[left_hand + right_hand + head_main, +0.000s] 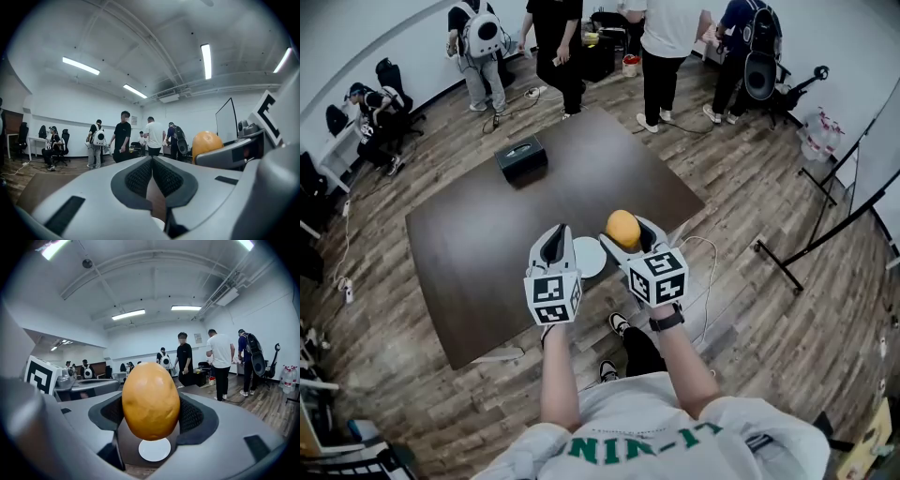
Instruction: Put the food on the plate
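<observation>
Food [151, 401]: a smooth, orange-yellow ovoid, probably firm, light and somewhat slippery, best gripped across its widest middle. It is pinched there between the 2 jaws of the right gripper [628, 234], off the dark table [487, 234] and near the white plate [154, 449]. Left gripper [151, 176]: jaws pressed together, empty. No label is legible; the green shirt lettering [647, 448] is inverted and partly hidden.

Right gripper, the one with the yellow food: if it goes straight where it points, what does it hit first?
Probably the dark table, just past the white plate. The right gripper, shut on the yellow food, tilts only slightly down; depth is unclear.
</observation>
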Available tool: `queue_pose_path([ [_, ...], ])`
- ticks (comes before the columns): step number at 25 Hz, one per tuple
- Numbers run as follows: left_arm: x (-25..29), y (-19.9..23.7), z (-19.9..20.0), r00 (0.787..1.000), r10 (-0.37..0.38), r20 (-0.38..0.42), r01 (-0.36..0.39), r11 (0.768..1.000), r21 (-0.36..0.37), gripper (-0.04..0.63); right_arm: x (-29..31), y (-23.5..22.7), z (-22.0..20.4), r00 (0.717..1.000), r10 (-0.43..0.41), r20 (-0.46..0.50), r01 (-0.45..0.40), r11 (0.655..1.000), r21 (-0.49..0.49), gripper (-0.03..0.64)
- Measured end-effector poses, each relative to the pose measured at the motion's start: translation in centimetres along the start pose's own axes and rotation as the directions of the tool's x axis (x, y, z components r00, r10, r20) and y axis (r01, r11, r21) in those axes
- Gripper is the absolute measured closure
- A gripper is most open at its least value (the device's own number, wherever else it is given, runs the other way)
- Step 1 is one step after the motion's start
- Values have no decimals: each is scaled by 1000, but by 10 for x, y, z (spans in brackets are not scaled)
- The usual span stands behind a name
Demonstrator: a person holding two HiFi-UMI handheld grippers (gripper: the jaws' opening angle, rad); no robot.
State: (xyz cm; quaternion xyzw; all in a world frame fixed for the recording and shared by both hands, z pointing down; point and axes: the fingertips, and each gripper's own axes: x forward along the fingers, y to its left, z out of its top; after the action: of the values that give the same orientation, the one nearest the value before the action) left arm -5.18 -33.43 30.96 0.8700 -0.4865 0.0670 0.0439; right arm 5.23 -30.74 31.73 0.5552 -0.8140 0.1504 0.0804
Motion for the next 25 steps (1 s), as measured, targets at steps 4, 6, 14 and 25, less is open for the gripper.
queue_pose_path([
  [4, 33, 10, -33, 1000, 26, 5, -26, 1000, -18, 580, 44, -16, -41, 993, 78, -86, -81, 996, -31, 293],
  [6, 35, 0, -75, 999, 43, 21, -43, 999, -23, 580, 49, -22, -84, 988, 118, -101, -126, 989, -74, 293],
  [14, 38, -9, -229, 995, 97, 24, -96, 995, -23, 580, 86, -27, -240, 959, 212, -187, -243, 957, -161, 292],
  [25, 16, 5, -320, 992, 128, -19, -129, 990, -57, 580, 113, 5, -376, 878, 278, -389, -373, 908, -192, 291],
])
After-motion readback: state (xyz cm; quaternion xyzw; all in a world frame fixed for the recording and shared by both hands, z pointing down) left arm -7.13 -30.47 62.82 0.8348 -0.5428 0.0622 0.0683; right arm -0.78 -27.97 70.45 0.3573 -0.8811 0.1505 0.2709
